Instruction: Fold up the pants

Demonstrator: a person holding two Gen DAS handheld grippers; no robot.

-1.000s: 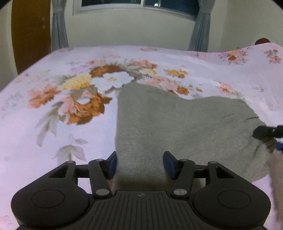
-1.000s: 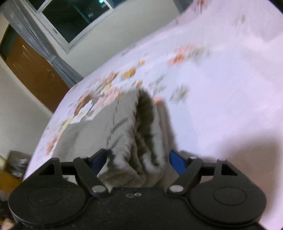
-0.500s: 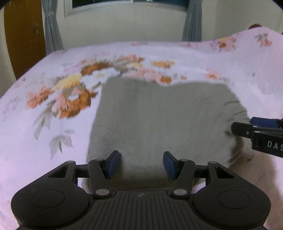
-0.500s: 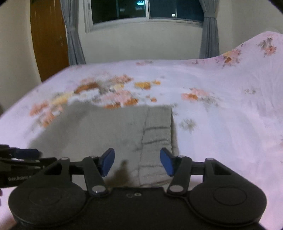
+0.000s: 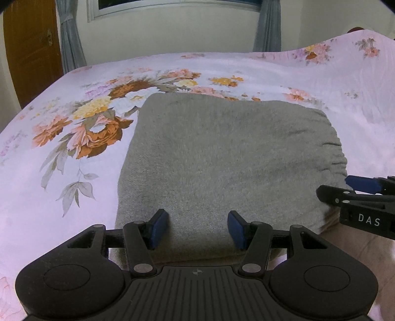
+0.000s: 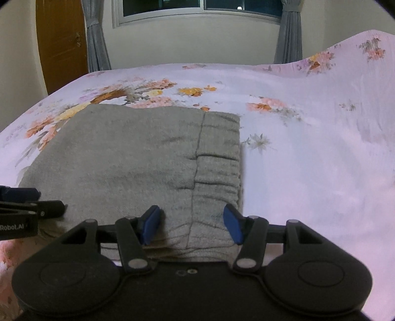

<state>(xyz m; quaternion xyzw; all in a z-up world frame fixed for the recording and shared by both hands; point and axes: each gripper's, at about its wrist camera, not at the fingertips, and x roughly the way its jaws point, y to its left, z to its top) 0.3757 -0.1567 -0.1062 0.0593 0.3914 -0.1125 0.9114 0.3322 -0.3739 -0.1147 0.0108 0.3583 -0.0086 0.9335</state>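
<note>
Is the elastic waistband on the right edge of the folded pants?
Yes: in the right wrist view the gathered waistband runs down the right side of the pants.

bed [image 5: 271,74] lying under a pale floral sheet | brown door [image 5: 29,49] standing at far left | dark window [image 6: 202,7] sitting above the bed, grey curtains [image 6: 95,42] hanging on both sides

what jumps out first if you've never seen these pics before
A folded grey pants bundle lies flat in the middle of a pink floral bedsheet, its gathered waistband along the right edge. The left gripper and the right gripper sit side by side at the bundle's near edge, each with blue pads apart over the cloth. Behind the bed are a dark window and a brown door on the left.
</note>
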